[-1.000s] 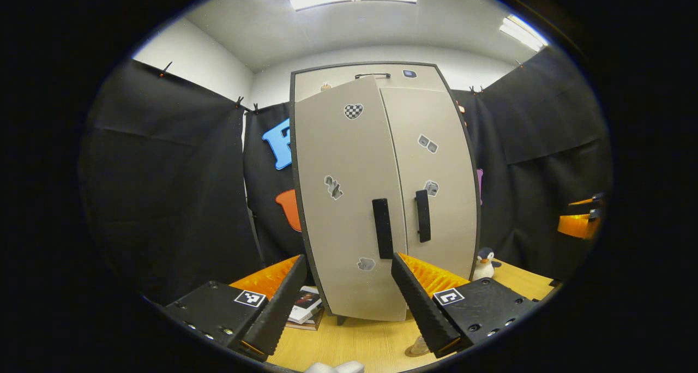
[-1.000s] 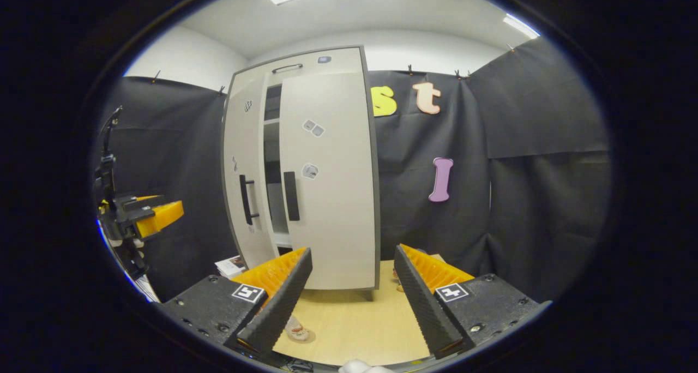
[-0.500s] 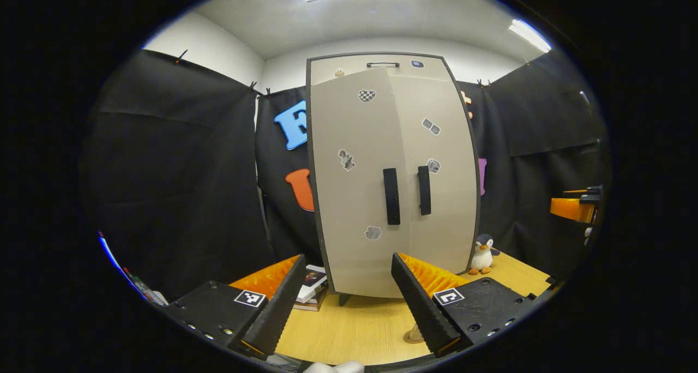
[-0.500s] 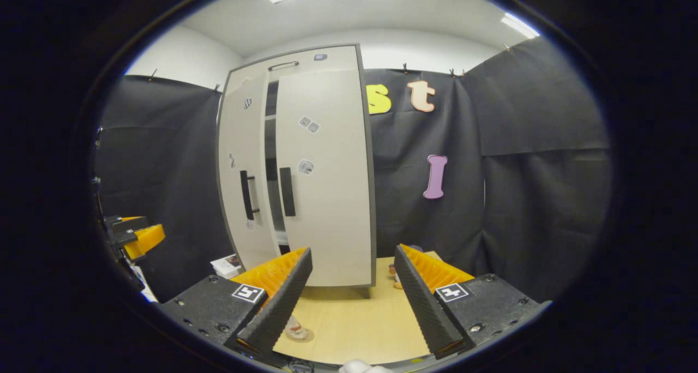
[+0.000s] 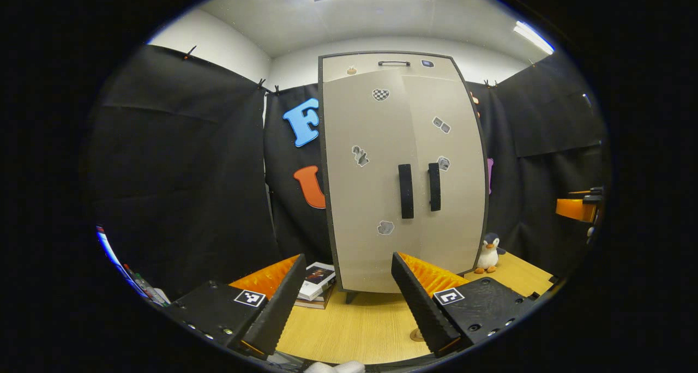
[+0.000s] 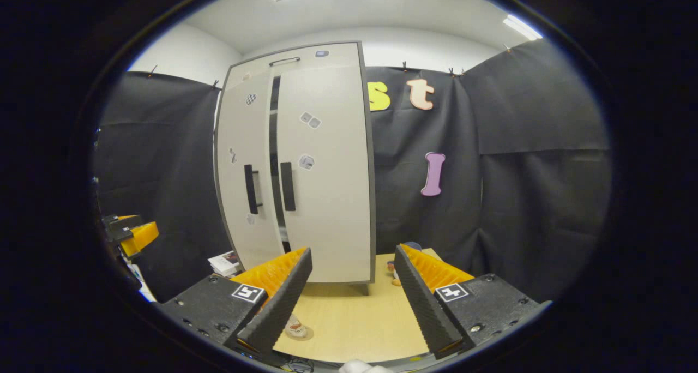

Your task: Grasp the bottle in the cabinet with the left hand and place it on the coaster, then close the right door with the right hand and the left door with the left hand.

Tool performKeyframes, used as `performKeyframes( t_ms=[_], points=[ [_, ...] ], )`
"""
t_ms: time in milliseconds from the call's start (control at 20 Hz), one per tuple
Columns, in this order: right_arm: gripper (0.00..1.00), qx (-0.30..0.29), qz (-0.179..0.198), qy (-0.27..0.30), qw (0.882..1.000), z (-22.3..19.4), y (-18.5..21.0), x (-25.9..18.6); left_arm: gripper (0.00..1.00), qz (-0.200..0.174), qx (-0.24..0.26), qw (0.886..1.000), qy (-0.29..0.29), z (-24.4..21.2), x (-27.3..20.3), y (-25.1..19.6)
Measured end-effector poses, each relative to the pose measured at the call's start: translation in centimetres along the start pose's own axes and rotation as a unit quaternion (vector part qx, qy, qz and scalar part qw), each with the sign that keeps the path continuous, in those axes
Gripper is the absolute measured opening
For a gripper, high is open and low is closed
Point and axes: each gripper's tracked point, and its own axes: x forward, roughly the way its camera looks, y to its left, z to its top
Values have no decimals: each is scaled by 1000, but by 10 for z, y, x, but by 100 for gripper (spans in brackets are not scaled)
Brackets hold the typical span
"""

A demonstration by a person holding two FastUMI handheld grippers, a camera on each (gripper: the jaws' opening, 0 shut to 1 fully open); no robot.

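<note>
Stickers on cabinet (image 5: 401, 171), writing unreadable

Test booth: black cloth walls (image 5: 180, 160) (clipped up), lone cabinet (image 5: 403, 171).

A tall cabinet (image 5: 403, 171) is standing at the back of a wooden table (image 6: 354, 324), blocking the way straight ahead. In the right gripper view, a narrow dark gap is showing between its left door (image 6: 240, 171) and right door (image 6: 327, 171). Open tabletop is lying in front. A stack of books (image 5: 316, 280) is sitting left of the cabinet, a toy penguin (image 5: 489, 253) right of it.
</note>
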Motion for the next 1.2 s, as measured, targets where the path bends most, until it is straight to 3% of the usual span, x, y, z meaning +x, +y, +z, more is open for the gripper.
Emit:
performKeyframes(
  t_ms=[1200],
  points=[
    [99, -14, 9, -3, 1000, 1, 0, -2, 96, -12, -6, 1000, 2, 3, 14, -15]
  ],
)
